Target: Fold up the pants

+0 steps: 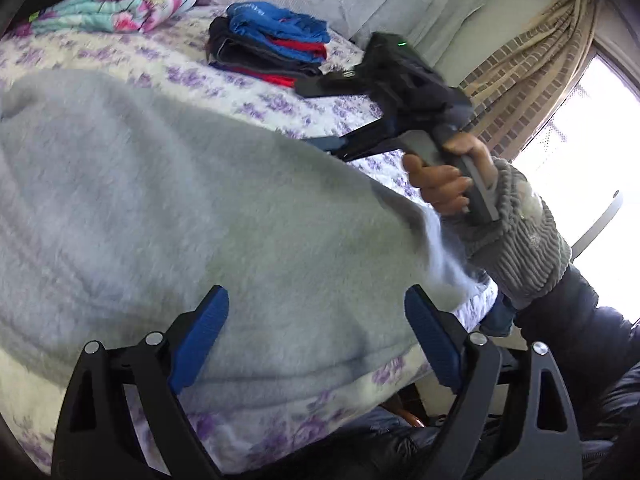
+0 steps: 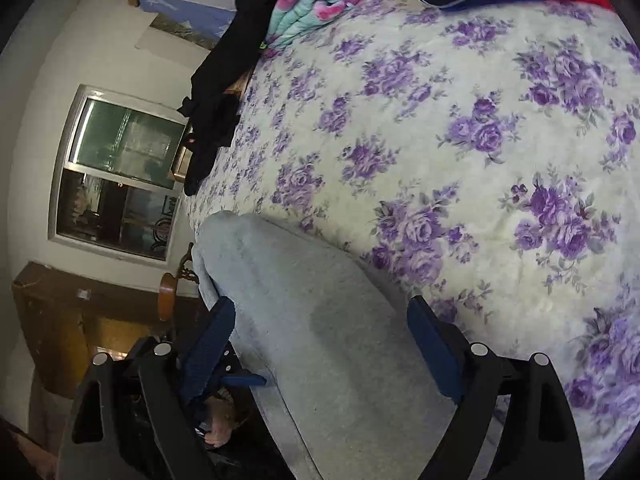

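The pale grey fleece pants (image 1: 168,208) lie spread on the bed with the purple-flowered cover (image 1: 120,56). My left gripper (image 1: 316,332) is open just above the pants' near edge, with nothing between its blue pads. My right gripper (image 1: 332,148) shows in the left wrist view at the pants' far right edge, its tips hidden by the fabric. In the right wrist view the right gripper (image 2: 322,340) is open, its fingers standing either side of a fold of the pants (image 2: 312,320).
A stack of folded blue, red and dark clothes (image 1: 272,44) lies at the back of the bed. A floral quilt (image 1: 120,0) and black clothes (image 2: 224,80) lie at the far edge. A curtained window (image 1: 560,100) is to the right.
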